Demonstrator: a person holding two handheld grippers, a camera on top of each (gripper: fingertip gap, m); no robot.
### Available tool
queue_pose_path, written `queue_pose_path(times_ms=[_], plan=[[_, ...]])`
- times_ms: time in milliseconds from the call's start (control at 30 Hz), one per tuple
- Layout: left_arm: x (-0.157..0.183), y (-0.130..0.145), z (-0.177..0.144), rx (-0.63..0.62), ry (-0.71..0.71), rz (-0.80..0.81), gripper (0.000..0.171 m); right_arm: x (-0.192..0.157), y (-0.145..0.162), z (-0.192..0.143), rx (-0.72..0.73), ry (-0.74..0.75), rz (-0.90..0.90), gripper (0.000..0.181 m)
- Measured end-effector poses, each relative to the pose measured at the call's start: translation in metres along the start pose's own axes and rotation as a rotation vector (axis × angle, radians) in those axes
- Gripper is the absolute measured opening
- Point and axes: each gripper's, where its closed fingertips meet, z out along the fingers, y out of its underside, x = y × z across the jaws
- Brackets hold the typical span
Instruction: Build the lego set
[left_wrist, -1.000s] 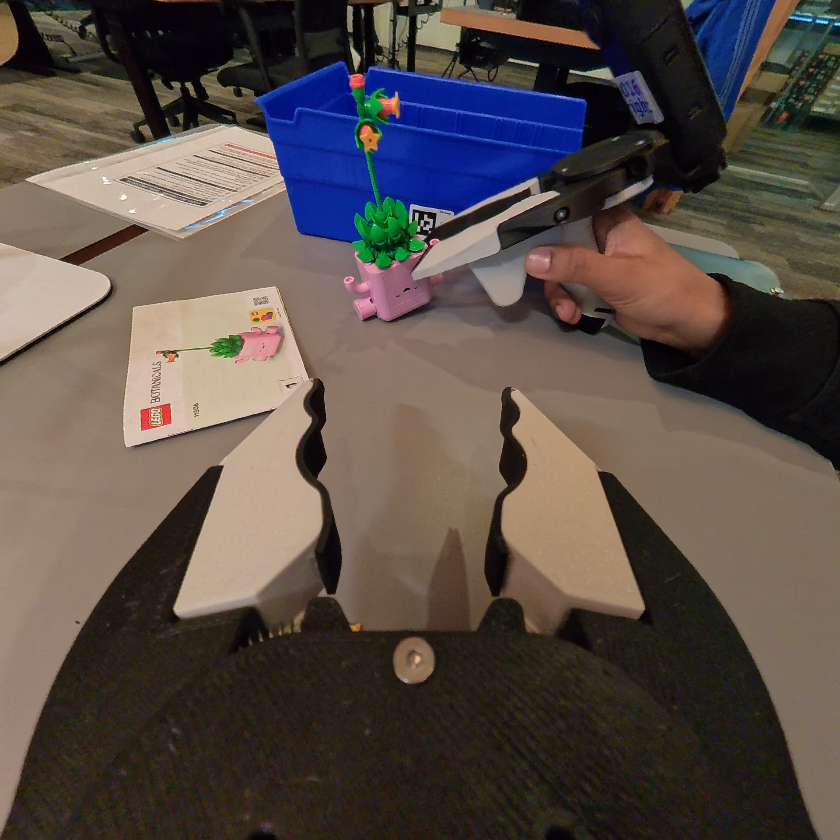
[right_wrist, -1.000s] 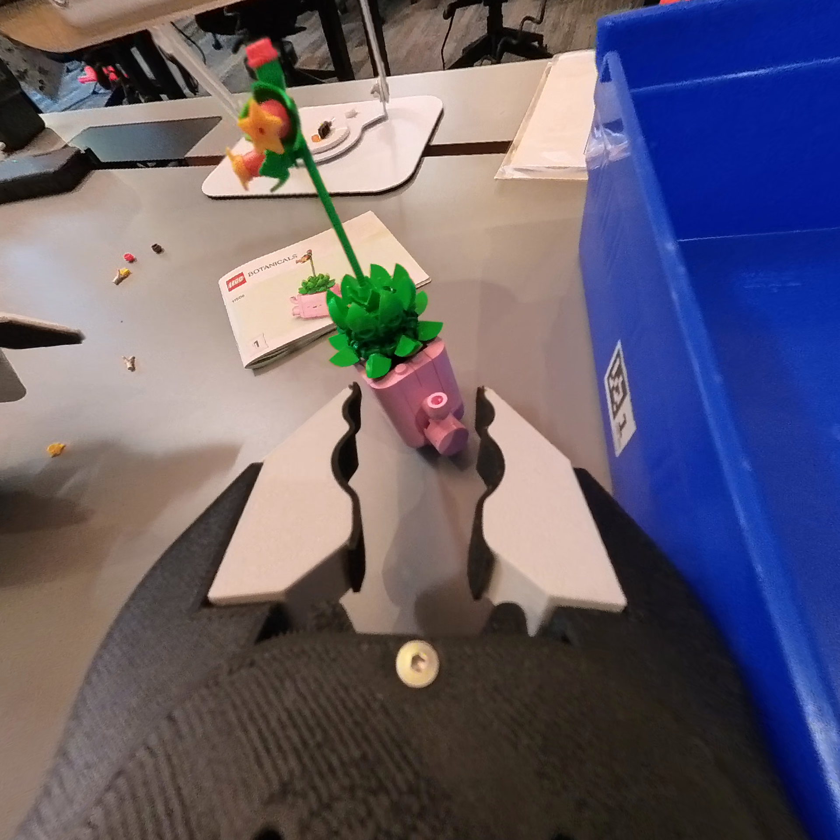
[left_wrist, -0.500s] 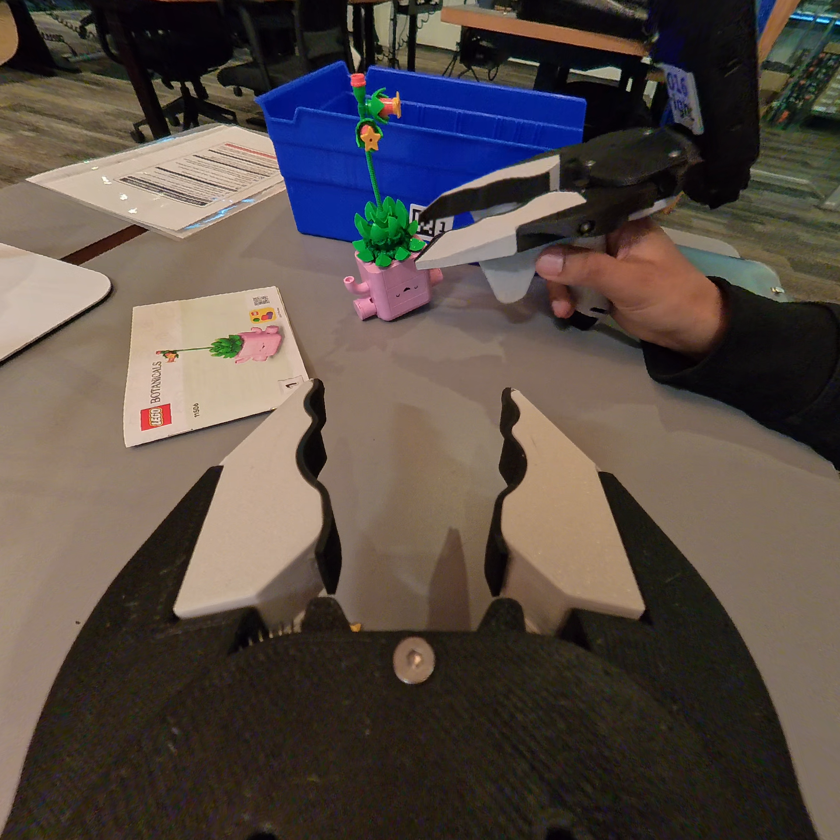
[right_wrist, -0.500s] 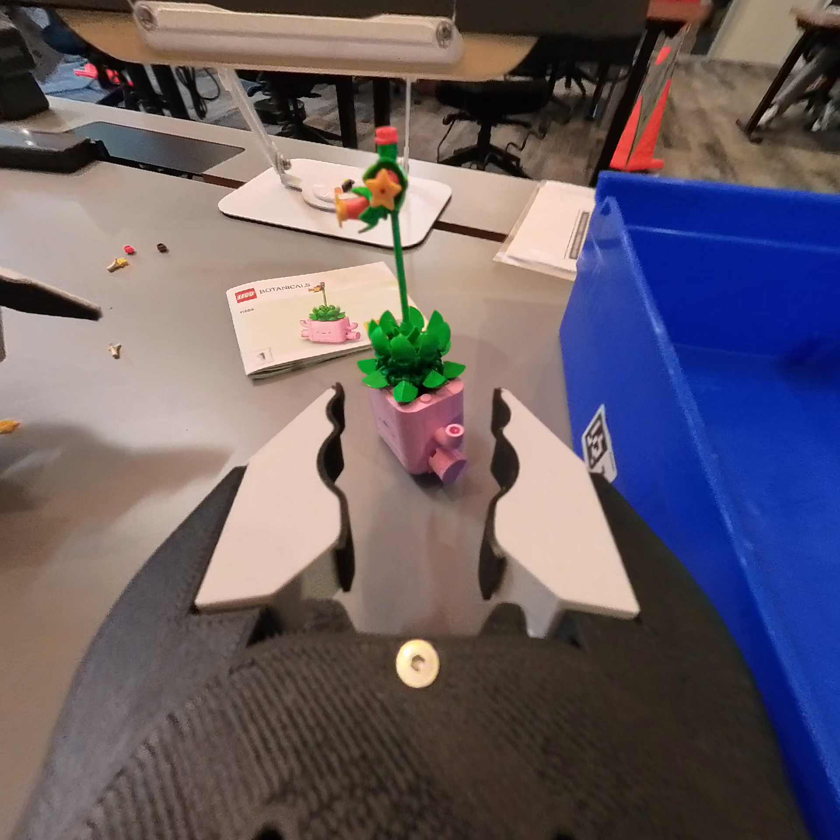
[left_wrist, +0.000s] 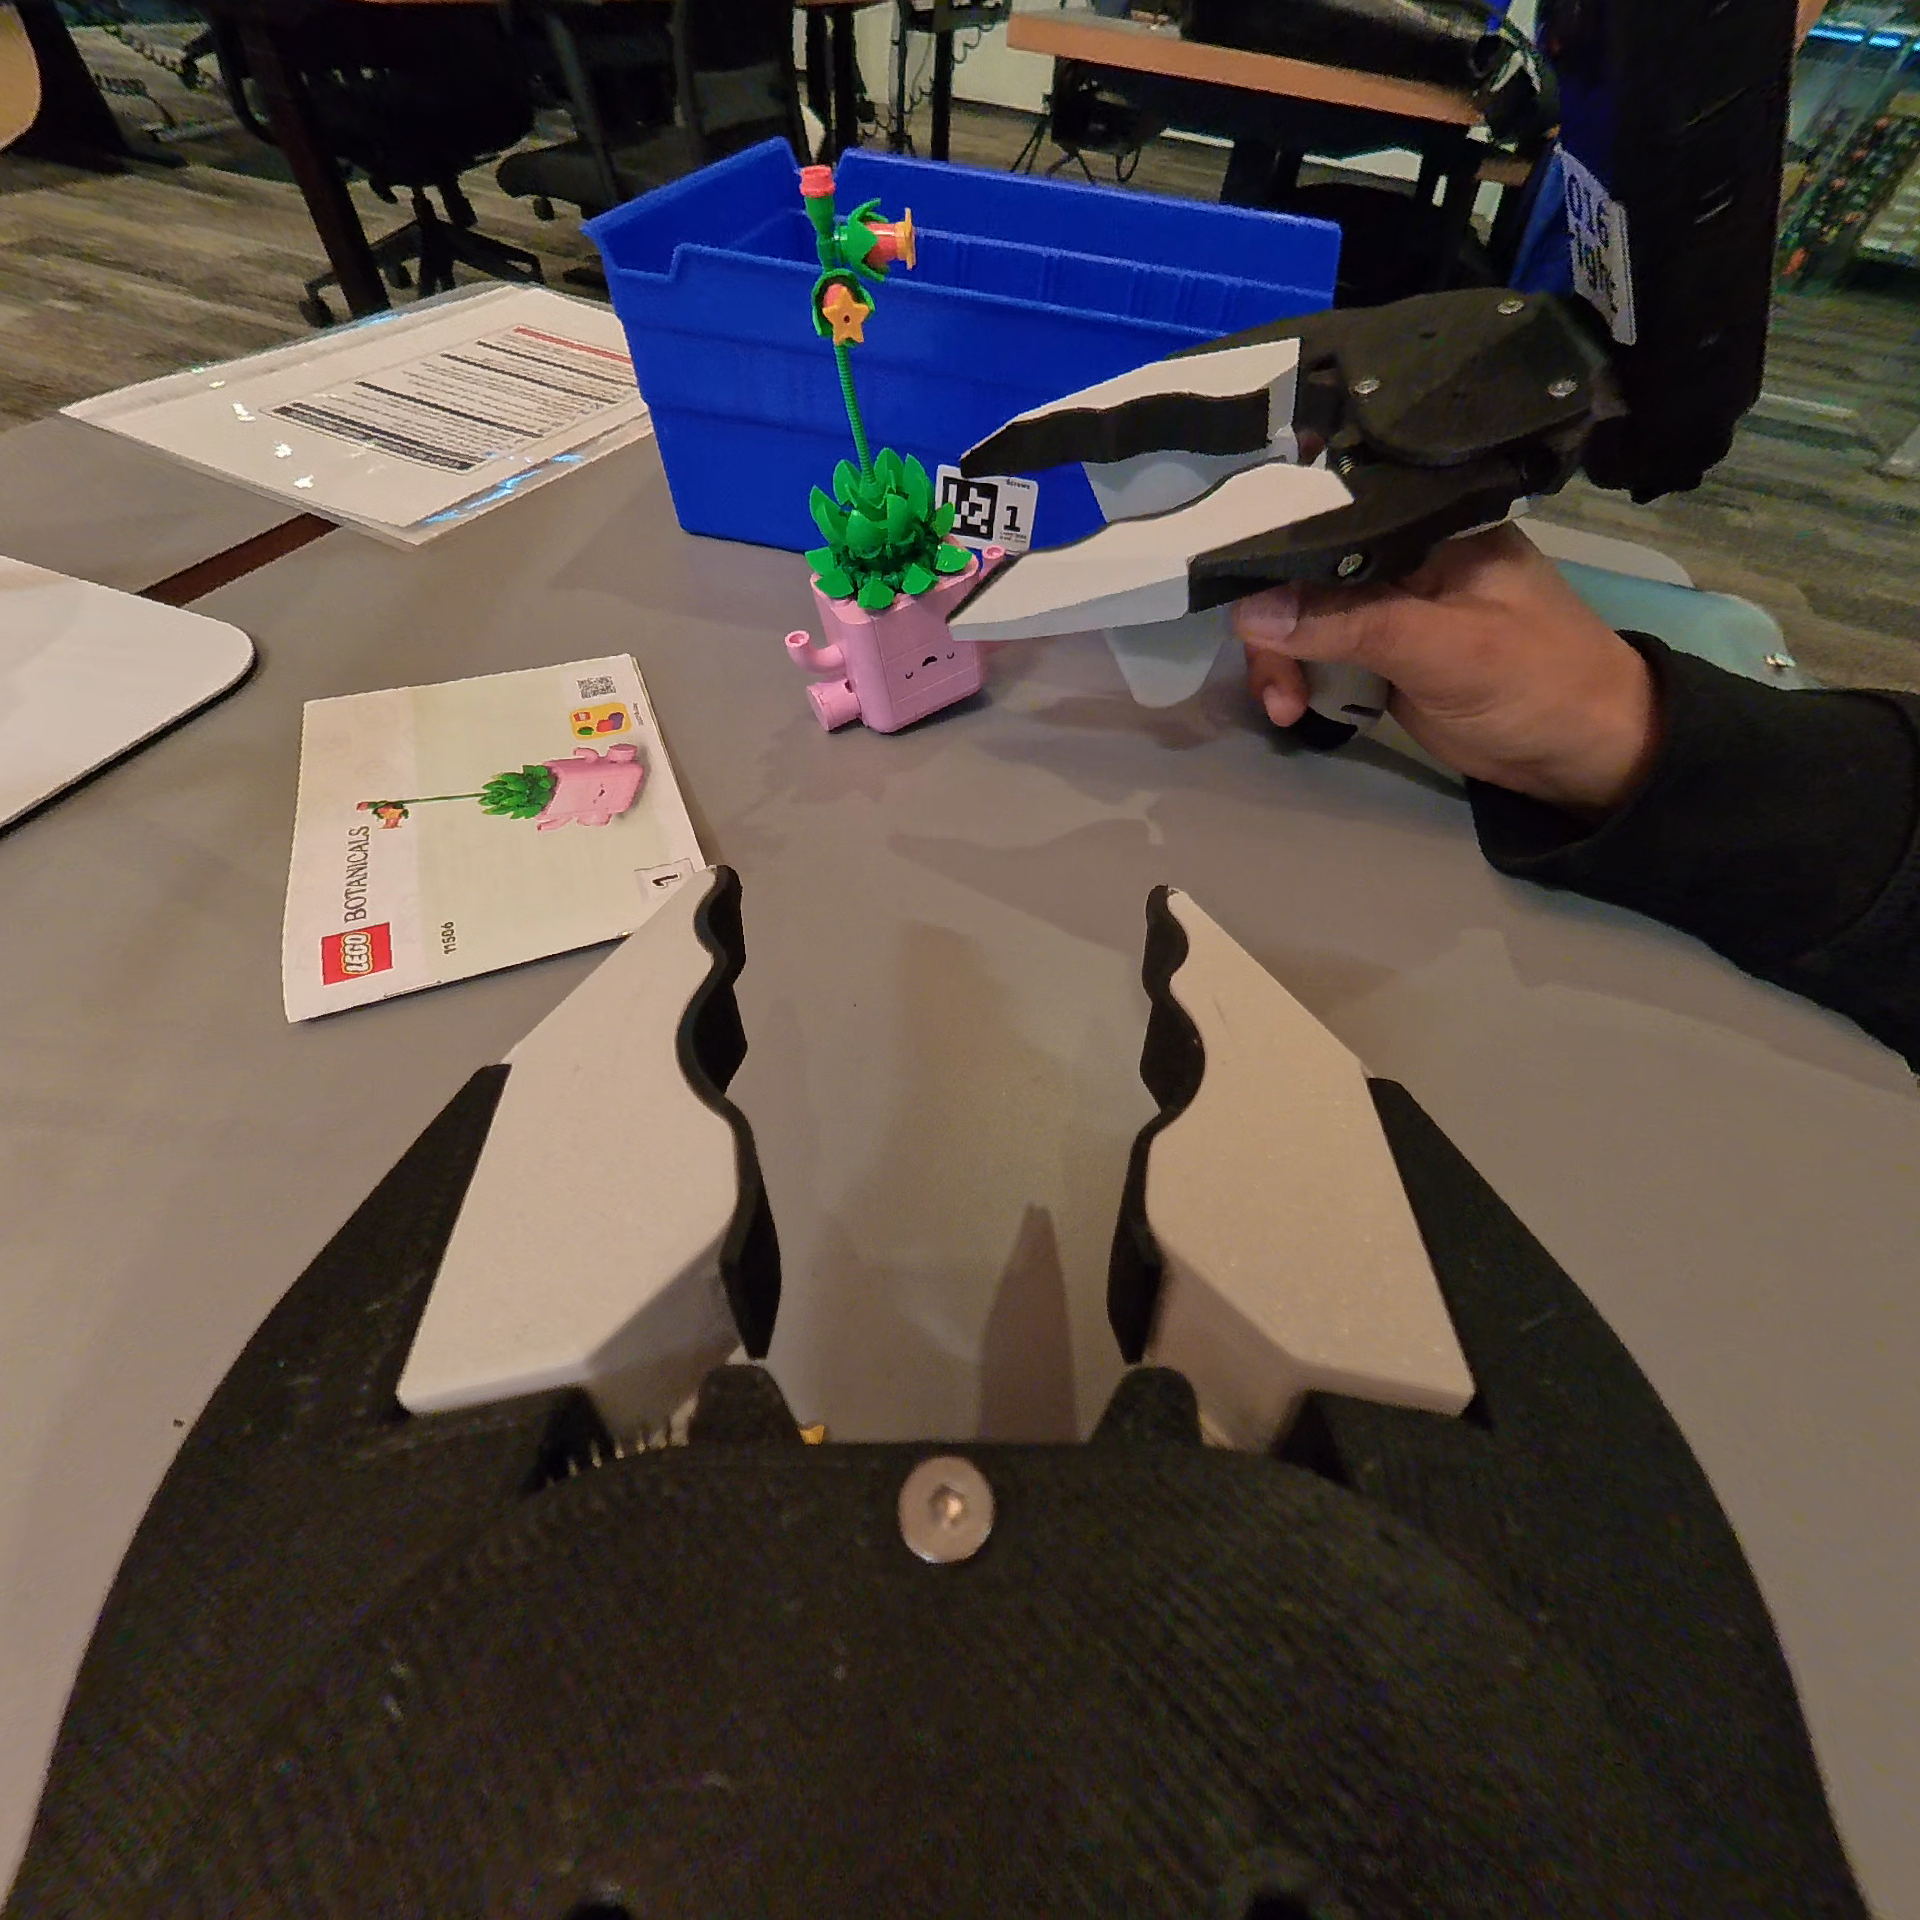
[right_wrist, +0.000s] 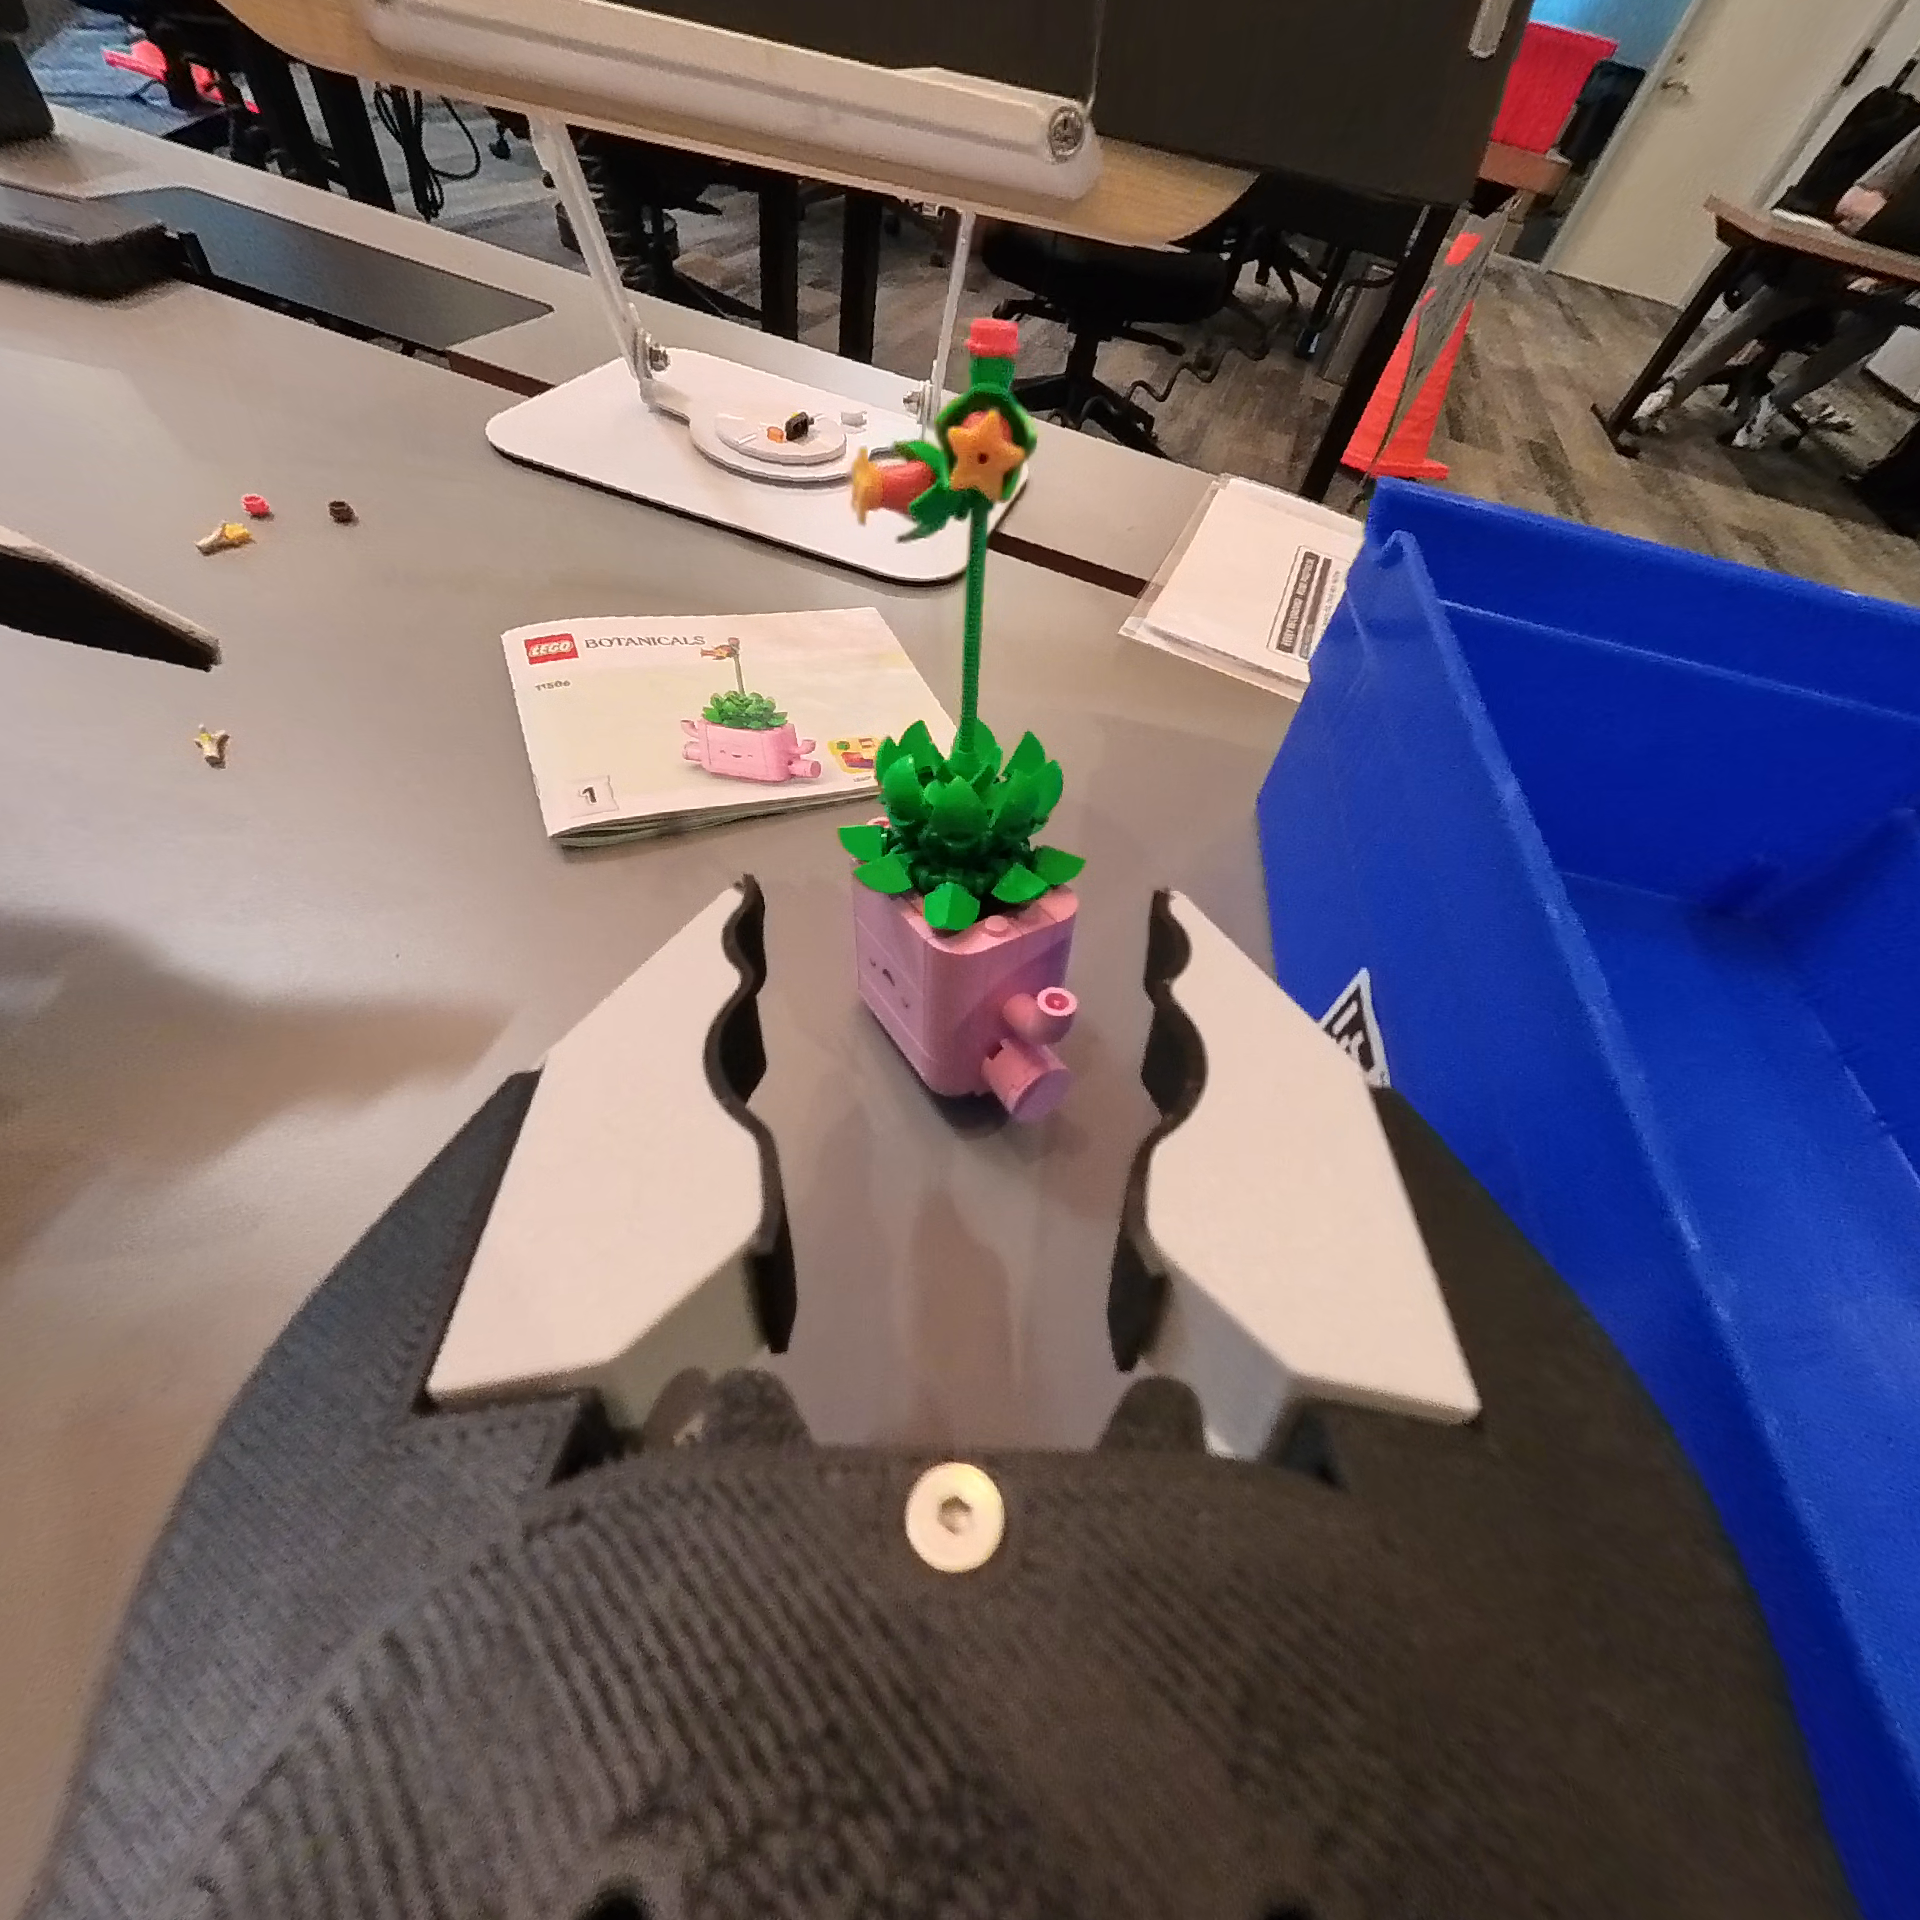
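Note:
The Lego plant, a pink pot (right_wrist: 956, 997) with green leaves and a tall green stem topped by flowers (right_wrist: 977, 457), stands upright on the grey table. My right gripper (right_wrist: 953, 894) is open, and its fingers flank the pot with a gap on each side. In the left wrist view the plant (left_wrist: 899, 655) is ahead, with the right gripper (left_wrist: 961, 540) at its right side, held by a hand. My left gripper (left_wrist: 940, 883) is open and empty, low over the table, well short of the plant.
An instruction booklet (left_wrist: 478, 821) lies left of the plant. A blue bin (right_wrist: 1610, 935) stands close to the right gripper's right. Small loose pieces (right_wrist: 223, 535) lie far left. A white stand base (right_wrist: 727, 468) and a laminated sheet (left_wrist: 416, 405) are beyond. About 25 cm separates my left fingertips from the white stand base (right_wrist: 727, 468).
My right gripper has opened wider, levelled out and drawn back a little from the pink pot. The plant stands in the same place. My left gripper has not moved.

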Motion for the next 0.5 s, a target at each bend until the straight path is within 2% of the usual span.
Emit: queue_pose_path(times_ms=[500], plan=[[-0.0004, 0.0003, 0.0001, -0.002, -0.005, 0.005, 0.076, 0.003, -0.0018, -0.0013, 0.014, 0.051, -0.028, 0.076]])
